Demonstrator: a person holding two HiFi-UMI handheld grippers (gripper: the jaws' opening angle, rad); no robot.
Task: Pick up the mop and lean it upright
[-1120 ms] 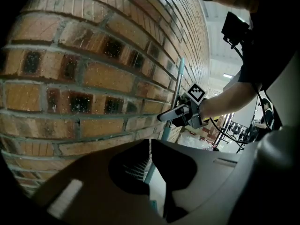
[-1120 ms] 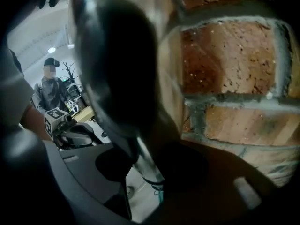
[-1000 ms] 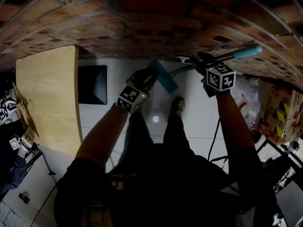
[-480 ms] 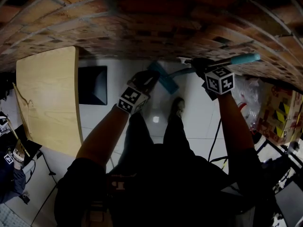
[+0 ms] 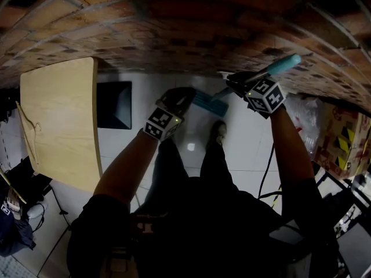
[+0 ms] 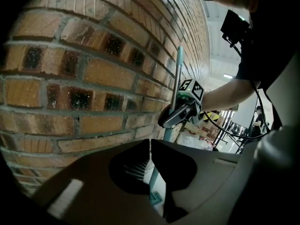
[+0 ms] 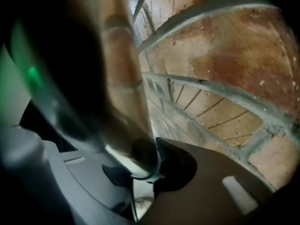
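Right gripper (image 5: pixel 236 83), jaws just closed, pinches the teal-handled metal mop pole (image 5: pixel 283 65) slanting toward red brick wall (image 5: pixel 174 28); left gripper (image 5: pixel 181 95) sits lower, pressed together, empty.

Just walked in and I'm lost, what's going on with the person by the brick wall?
A person is standing a mop up by the brick wall. The right gripper has just closed on the mop handle near its teal end, and the handle stands nearly upright with the mop head down at the floor. The left gripper hovers shut and empty beside the lower handle.
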